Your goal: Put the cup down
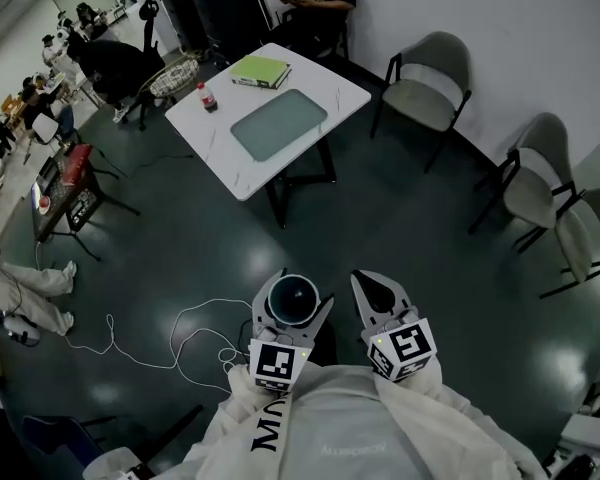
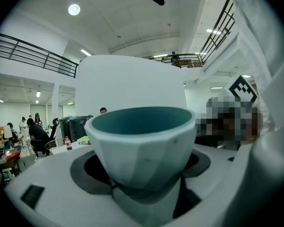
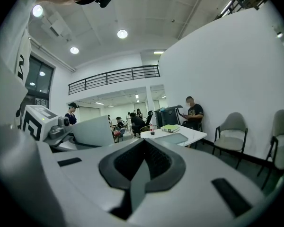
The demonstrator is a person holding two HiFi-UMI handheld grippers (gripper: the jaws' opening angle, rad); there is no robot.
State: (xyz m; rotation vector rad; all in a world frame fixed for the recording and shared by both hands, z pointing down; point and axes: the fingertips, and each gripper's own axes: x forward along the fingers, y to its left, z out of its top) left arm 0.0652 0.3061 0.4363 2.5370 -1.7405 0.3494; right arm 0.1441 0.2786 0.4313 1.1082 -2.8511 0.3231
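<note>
left gripper (image 1: pixel 292 290) jaws wide, clamped on upright teal cup (image 2: pixel 142 145) at 6 o'clock, right gripper (image 1: pixel 376 286) jaws together, empty, white worktop (image 1: pixel 325 83) at 12 o'clock, well apart, open floor (image 1: pixel 380 208) between, chairs (image 1: pixel 425 83) at 2 o'clock, cable (image 1: pixel 140 343) 8 o'clock

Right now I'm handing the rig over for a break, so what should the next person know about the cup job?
Left gripper: shut on the cup, which is upright.
Right gripper: jaws together, nothing in them.
The white table stands ahead across the floor, not yet reached.
Done: cup is in the grip.
Left: probably walk to the table, set the cup on a bare spot, open the jaws.
</note>
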